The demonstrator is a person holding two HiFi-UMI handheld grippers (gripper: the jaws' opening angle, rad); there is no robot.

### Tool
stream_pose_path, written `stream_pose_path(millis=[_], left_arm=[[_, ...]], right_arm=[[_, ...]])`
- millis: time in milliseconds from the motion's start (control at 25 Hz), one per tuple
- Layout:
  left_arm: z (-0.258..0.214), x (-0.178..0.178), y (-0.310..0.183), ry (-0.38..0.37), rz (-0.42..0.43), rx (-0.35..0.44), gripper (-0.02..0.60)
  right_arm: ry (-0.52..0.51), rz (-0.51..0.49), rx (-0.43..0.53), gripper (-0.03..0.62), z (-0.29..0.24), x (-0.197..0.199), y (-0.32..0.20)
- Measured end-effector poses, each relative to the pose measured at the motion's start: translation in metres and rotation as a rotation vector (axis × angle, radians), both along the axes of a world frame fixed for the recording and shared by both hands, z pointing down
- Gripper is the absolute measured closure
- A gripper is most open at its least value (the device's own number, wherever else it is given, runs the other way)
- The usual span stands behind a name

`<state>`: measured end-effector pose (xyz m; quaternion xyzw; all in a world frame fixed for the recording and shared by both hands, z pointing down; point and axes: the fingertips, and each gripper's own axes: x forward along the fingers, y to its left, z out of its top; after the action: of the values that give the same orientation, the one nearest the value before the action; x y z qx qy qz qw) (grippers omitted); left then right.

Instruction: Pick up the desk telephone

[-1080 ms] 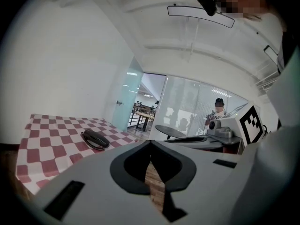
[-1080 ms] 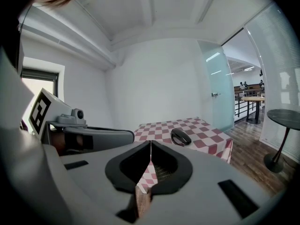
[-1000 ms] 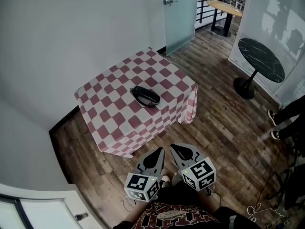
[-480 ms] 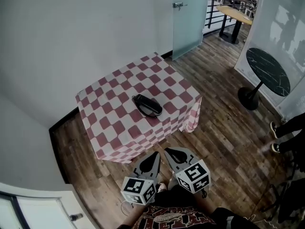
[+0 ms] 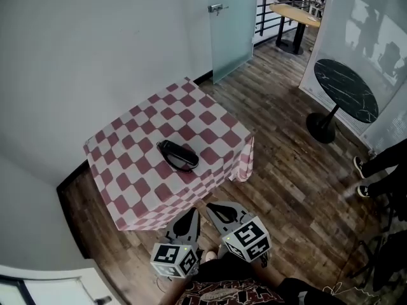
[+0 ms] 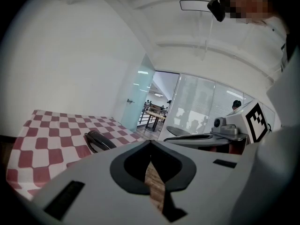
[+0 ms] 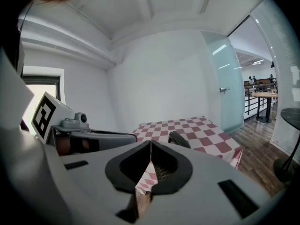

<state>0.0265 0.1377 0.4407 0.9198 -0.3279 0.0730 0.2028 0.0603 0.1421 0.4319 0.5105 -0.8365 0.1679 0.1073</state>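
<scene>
A black desk telephone (image 5: 177, 155) lies near the middle of a small table covered with a red-and-white checked cloth (image 5: 127, 164). Both grippers hang side by side below the table's near edge, short of the cloth. My left gripper (image 5: 192, 213) is shut and holds nothing; the telephone (image 6: 99, 141) shows beyond it at the left of its view. My right gripper (image 5: 213, 206) is shut and empty too, with the telephone (image 7: 179, 139) just above its jaws in its own view.
A white wall and a frosted glass door (image 5: 230, 18) stand behind the table. A round black pedestal table (image 5: 346, 97) is at the right, and a person's shoes (image 5: 364, 170) at the right edge. The floor is wood planks.
Both grippers have moved forward toward the table's near edge, still shut. The table and telephone now sit further left and lower in the head view.
</scene>
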Motion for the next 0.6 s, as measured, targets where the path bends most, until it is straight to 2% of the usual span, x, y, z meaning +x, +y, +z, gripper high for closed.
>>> stream_pose_path(millis=[320, 600], left_arm=[[-0.001, 0.025, -0.024, -0.026, -0.049, -0.017, 0.574], [-0.004, 0.032, -0.046, -0.038, -0.133, -0.014, 0.574]], right_arm=[[-0.005, -0.048, -0.014, 0.574, -0.002, 0.024, -0.030], [0.011, -0.123, -0.015, 0.574, 0.002, 0.040, -0.052]])
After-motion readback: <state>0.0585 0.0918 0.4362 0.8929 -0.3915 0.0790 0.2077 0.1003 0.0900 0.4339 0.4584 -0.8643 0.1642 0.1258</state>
